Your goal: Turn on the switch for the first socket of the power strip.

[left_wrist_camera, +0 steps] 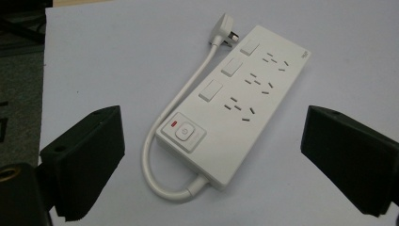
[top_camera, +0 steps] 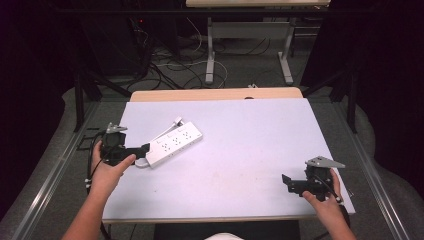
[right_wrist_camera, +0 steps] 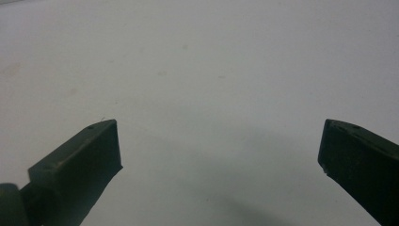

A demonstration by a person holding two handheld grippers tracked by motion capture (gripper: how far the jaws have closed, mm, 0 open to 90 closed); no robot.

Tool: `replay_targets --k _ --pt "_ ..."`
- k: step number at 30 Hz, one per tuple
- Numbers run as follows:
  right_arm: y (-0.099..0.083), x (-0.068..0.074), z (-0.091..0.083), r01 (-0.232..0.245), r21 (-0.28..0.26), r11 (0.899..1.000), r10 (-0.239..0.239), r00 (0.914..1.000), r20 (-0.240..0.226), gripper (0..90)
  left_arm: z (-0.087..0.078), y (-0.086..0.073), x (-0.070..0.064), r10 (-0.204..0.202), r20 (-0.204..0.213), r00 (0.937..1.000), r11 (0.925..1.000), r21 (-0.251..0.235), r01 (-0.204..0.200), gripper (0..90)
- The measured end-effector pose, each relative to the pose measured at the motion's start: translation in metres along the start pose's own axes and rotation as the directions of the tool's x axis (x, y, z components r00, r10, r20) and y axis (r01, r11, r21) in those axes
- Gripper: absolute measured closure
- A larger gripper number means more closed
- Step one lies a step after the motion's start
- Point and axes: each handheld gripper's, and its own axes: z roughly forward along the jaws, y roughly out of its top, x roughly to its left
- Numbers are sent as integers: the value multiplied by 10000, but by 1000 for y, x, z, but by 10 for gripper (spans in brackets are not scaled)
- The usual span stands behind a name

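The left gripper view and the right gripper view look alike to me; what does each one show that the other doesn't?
Only the left gripper view shows the white power strip, with its short cord, plug, three switches and a power button, lying between the open jaws of the left claw. Only the right gripper view shows faint marks on a bare stretch of table ahead of the right claw. Both show a pair of black jaws spread wide, gripping nothing, over the same pale tabletop.

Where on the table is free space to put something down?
The table is bare between the power strip and the right gripper, and along the far right edge. It is crowded at the left, where the left gripper meets the strip.
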Motion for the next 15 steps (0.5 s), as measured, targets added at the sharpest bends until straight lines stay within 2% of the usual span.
replay_targets --k 7,15 --pt "0 0 2 138 -31 9999 -138 9999 -85 0 5 7 3 -71 -107 9999 9999 103 73 148" --pt "-1 0 2 85 -39 10000 -85 10000 2 0 6 15 7 -131 -204 9997 9999 59 132 163"
